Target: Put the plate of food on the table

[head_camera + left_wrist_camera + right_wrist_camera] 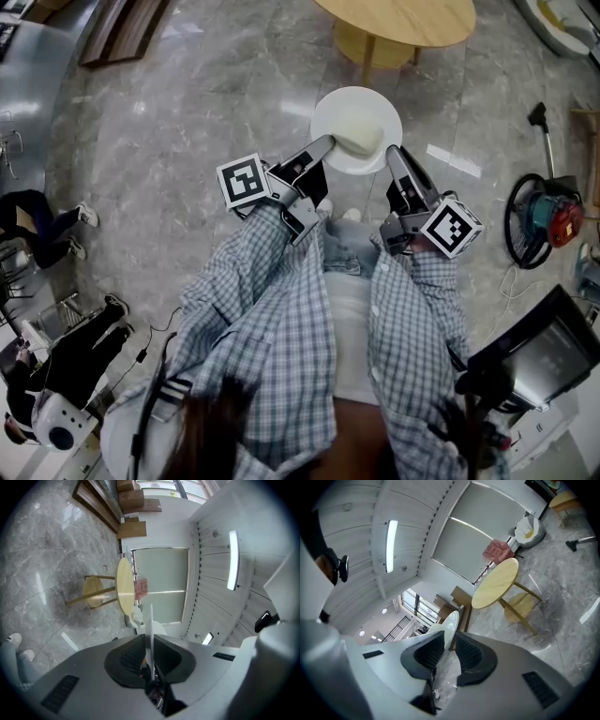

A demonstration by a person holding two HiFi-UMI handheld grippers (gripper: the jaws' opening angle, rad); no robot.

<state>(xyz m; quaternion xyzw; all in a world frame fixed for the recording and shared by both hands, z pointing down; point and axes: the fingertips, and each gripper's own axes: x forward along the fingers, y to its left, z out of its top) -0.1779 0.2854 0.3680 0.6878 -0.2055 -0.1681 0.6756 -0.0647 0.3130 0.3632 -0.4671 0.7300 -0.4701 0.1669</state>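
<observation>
A white plate (349, 114) with a pale mound of food (366, 141) hangs in the air above the grey marble floor, short of the round wooden table (403, 19). My left gripper (328, 143) is shut on the plate's left rim, and my right gripper (392, 152) is shut on its right rim. In the left gripper view the plate (151, 620) runs edge-on as a thin white line between the jaws of the left gripper (150, 644), with the table (124, 590) ahead. In the right gripper view the plate's rim (451, 623) sits between the jaws of the right gripper (449, 644), and the table (494, 590) stands beyond.
A yellow stool (370, 42) stands under the table. A red and teal vacuum cleaner (548, 216) with its hose lies at the right. A dark screen on a stand (534, 352) is at the lower right. Two people (52, 225) sit at the left edge.
</observation>
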